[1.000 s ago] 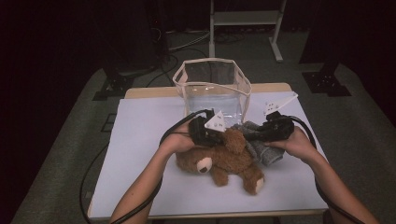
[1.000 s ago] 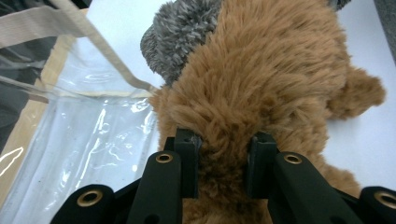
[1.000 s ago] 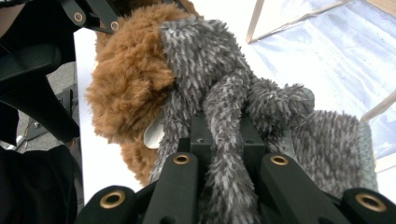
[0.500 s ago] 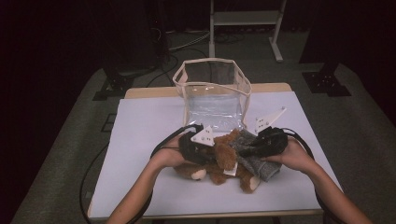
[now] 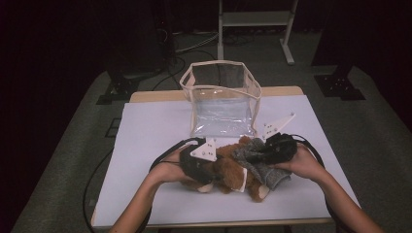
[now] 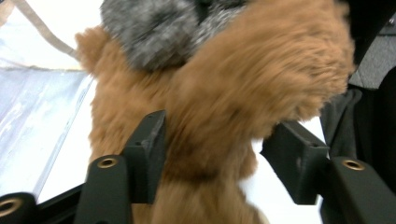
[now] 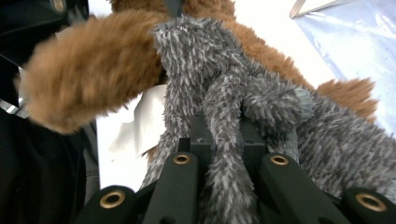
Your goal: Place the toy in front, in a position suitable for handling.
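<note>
A brown plush bear (image 5: pixel 228 171) lies on the white table in front of the person, with a grey plush piece (image 5: pixel 266 170) draped against its right side. My left gripper (image 5: pixel 214 169) comes at the bear from the left. In the left gripper view its jaws have just been opening. My left gripper (image 6: pixel 219 135) stands open around a brown furry limb (image 6: pixel 261 70). One pad touches the fur and the other stands apart from it. My right gripper (image 7: pixel 223 135) is shut on a strip of the grey plush (image 7: pixel 201 60). In the high view my right gripper (image 5: pixel 253 155) reaches in from the right.
A clear bag (image 5: pixel 221 64) with beige trim stands open just behind the toys, at the table's far middle. Its wall (image 7: pixel 355 37) lies close beside the grey plush. Cables loop from both grippers across the table. Bare white tabletop (image 5: pixel 145 126) stretches to the left.
Both hands have drawn back from the bag toward the table's near edge, and the bear and grey plush came with them.
</note>
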The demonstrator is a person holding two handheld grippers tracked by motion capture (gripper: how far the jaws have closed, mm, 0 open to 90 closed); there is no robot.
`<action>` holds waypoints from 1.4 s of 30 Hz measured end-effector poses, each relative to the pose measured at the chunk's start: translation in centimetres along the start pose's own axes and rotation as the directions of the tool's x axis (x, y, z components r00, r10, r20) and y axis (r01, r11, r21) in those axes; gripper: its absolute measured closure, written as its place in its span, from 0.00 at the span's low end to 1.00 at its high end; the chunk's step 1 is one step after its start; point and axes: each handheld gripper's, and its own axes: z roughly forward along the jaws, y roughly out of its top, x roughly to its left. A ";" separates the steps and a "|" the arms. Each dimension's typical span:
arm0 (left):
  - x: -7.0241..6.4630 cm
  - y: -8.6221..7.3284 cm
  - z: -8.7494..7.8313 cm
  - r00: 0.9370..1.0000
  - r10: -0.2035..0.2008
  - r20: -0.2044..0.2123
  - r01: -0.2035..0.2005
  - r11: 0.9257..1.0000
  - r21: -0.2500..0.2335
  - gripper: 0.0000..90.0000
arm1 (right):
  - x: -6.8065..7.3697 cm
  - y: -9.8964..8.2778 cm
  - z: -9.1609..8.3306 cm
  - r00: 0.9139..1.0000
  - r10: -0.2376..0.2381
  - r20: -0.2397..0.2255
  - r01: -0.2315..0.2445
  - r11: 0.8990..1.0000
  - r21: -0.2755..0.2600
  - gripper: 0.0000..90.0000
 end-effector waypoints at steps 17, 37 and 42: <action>0.6 -3.7 -1.4 0.990 -0.141 -0.017 0.141 0.990 0.006 0.42 | 1.7 0.8 -1.3 0.998 -0.070 0.010 0.070 0.997 -0.021 0.89; 0.5 -3.7 -1.5 0.989 -0.150 -0.006 0.150 0.989 0.016 0.48 | 2.2 1.1 0.1 0.995 -0.098 0.023 0.099 0.995 -0.027 0.89; 0.5 -3.8 -1.4 0.988 -0.157 -0.003 0.157 0.988 0.013 0.48 | 2.8 1.6 0.4 0.992 -0.128 0.020 0.129 0.991 -0.034 0.89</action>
